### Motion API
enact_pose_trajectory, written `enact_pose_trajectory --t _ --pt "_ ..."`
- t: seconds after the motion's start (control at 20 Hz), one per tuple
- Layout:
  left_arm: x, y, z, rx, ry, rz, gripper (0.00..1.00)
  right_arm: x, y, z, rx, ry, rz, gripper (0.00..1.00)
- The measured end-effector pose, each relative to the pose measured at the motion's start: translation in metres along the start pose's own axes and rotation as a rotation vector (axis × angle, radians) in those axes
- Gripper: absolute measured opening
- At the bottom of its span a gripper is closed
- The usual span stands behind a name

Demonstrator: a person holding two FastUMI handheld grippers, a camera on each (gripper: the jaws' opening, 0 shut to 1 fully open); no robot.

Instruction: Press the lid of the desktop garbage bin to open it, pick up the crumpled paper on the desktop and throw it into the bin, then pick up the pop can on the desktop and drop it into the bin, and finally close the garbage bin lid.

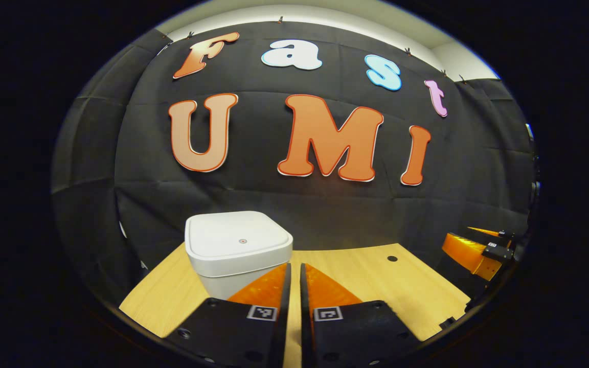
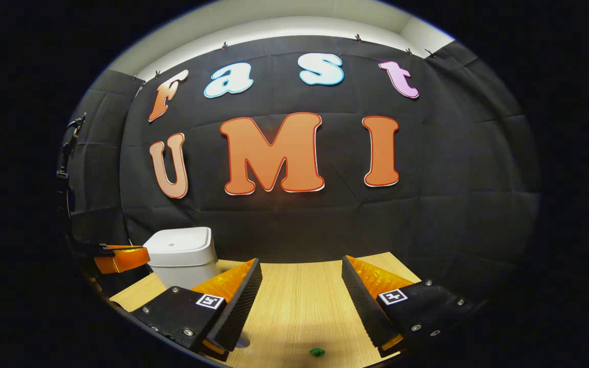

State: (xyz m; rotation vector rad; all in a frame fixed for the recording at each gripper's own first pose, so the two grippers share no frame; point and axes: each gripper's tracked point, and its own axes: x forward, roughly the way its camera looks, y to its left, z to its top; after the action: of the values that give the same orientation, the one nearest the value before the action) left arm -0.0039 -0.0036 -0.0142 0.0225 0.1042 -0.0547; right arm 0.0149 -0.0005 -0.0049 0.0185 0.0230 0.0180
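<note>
Closed-lid garbage bin (image 1: 238,250) standing just beyond and left of the clenched, empty left gripper (image 1: 295,271); right gripper (image 2: 300,268), released, well to its right.

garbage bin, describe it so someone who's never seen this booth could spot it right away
Start from the wooden desktop in front of the black cloth wall. The garbage bin stands near its back edge, a squat white box with rounded corners. Its flat closed lid with one small dot in the centre sets it apart.
</note>
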Motion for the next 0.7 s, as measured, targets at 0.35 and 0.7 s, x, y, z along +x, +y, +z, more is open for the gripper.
enact_pose_trajectory --t 0.35,0.7 --pt "0.006 0.004 0.005 0.032 0.06 -0.051 0.0 0.005 0.005 -0.002 0.002 0.012 0.016 0.94" --pt "0.008 0.02 -0.004 0.124 0.199 -0.119 0.0 0.008 0.008 -0.008 -0.017 0.025 0.024 0.94"
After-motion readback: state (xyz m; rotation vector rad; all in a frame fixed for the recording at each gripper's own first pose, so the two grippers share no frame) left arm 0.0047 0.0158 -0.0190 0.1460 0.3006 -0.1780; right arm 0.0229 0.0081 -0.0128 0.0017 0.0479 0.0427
